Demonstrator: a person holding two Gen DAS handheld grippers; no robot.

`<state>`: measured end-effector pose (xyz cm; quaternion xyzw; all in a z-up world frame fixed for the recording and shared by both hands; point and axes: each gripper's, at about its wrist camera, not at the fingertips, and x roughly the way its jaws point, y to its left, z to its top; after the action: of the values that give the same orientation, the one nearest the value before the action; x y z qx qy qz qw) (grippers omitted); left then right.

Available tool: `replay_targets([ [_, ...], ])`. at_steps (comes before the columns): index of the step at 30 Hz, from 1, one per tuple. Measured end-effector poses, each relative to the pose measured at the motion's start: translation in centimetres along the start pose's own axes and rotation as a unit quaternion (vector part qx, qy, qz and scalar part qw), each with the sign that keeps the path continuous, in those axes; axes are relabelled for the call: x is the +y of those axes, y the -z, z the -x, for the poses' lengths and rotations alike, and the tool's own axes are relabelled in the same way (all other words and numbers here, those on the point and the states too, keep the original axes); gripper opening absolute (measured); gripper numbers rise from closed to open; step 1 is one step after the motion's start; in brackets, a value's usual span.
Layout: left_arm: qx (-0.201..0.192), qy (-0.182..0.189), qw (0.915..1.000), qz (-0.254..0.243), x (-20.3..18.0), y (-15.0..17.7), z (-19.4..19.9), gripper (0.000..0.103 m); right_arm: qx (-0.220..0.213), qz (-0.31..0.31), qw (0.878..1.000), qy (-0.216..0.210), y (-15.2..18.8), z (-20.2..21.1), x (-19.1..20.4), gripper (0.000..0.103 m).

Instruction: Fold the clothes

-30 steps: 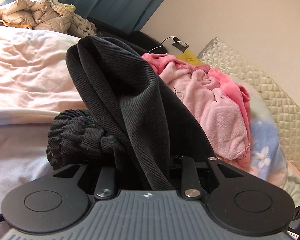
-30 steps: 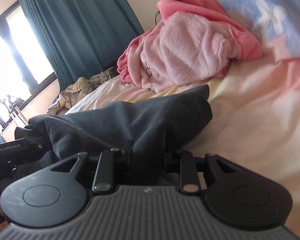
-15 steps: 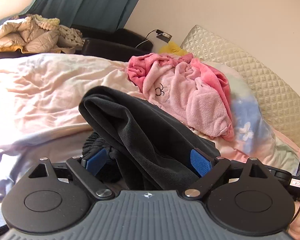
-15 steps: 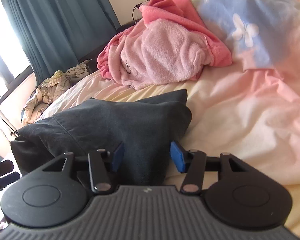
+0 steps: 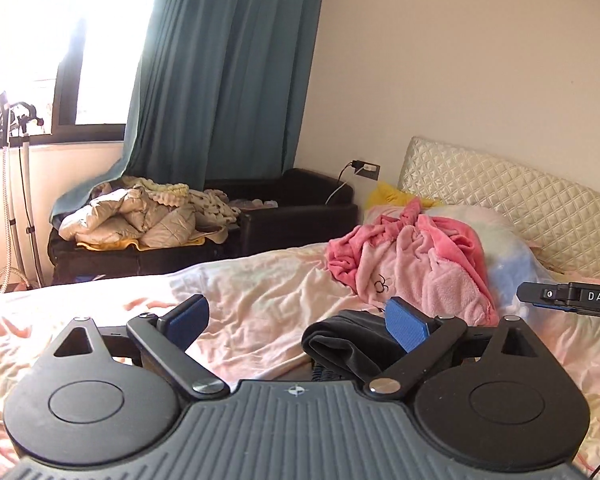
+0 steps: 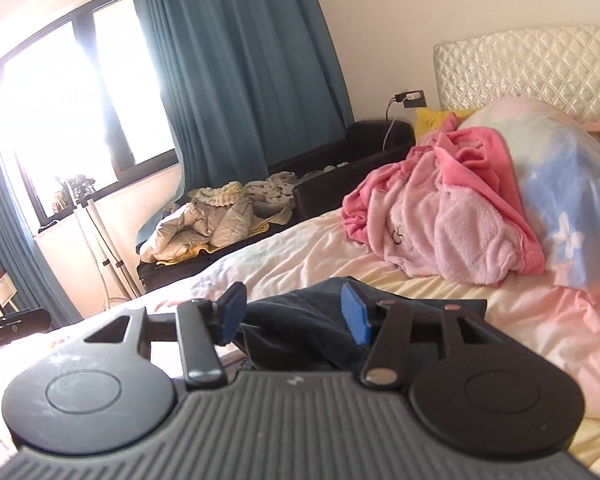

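The left gripper has just been opening its jaws, and they now stand very wide with nothing between them; its blue pads press on nothing. The right gripper stands about half open, its jaws having parted within the last second, and they too grip nothing. The dark garment shows in the gap between them but lies beyond and below, loose of both pads.

That dark garment sits on the bed as a compact bundle, just ahead of both grippers. From these low views I cannot tell how neat the fold is, though it looks gathered rather than spread. I judge this piece is set down and finished, or near enough.

What is left looks plain: a pink fleece garment lies crumpled higher up the bed, against a blue and pink pillow by the quilted headboard. It is unfolded and probably the next piece.

Beyond the bed, a dark low box or couch under the teal curtain holds a heap of beige quilted jackets and other loose cloth, none of it folded. A charger hangs from a wall socket above it.
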<state>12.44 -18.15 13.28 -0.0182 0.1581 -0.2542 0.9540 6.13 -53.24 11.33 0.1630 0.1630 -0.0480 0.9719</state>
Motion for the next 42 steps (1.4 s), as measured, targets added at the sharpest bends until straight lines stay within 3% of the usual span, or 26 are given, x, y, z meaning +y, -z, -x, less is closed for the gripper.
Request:
replay_targets([
  [5,-0.045,-0.046,0.9978,-0.013,2.7,-2.2,7.7,0.102,-0.02,0.045,0.998,-0.047,-1.1,3.2,8.2,0.055],
  [9,-0.049,-0.099,0.9935,-0.026,4.5,-3.4,12.3,0.103,-0.022,0.081,0.993,-0.083,-0.8,4.4,14.1,0.055],
  [14,-0.051,-0.148,0.9874,-0.026,7.1,-3.1,16.1,0.103,-0.02,0.098,0.986,-0.132,0.5,4.9,20.2,0.055],
  [18,-0.051,-0.181,0.9804,-0.059,8.7,-1.5,18.1,0.103,-0.015,0.106,0.982,-0.155,2.5,4.9,24.0,0.055],
  [22,-0.058,-0.2,0.977,-0.047,9.9,0.9,19.5,0.103,-0.015,0.108,0.977,-0.186,5.0,4.4,26.5,0.055],
  [28,-0.083,-0.23,0.9696,0.008,11.6,6.1,19.5,0.103,-0.014,0.156,0.967,-0.202,9.7,3.0,28.0,0.055],
  [33,-0.056,-0.241,0.9658,0.078,14.9,11.0,17.2,0.103,-0.042,0.165,0.962,-0.213,12.9,2.1,26.2,0.055],
  [42,-0.069,-0.293,0.9503,0.079,16.3,14.0,16.7,0.103,-0.05,0.174,0.962,-0.203,16.0,0.3,23.4,0.06],
])
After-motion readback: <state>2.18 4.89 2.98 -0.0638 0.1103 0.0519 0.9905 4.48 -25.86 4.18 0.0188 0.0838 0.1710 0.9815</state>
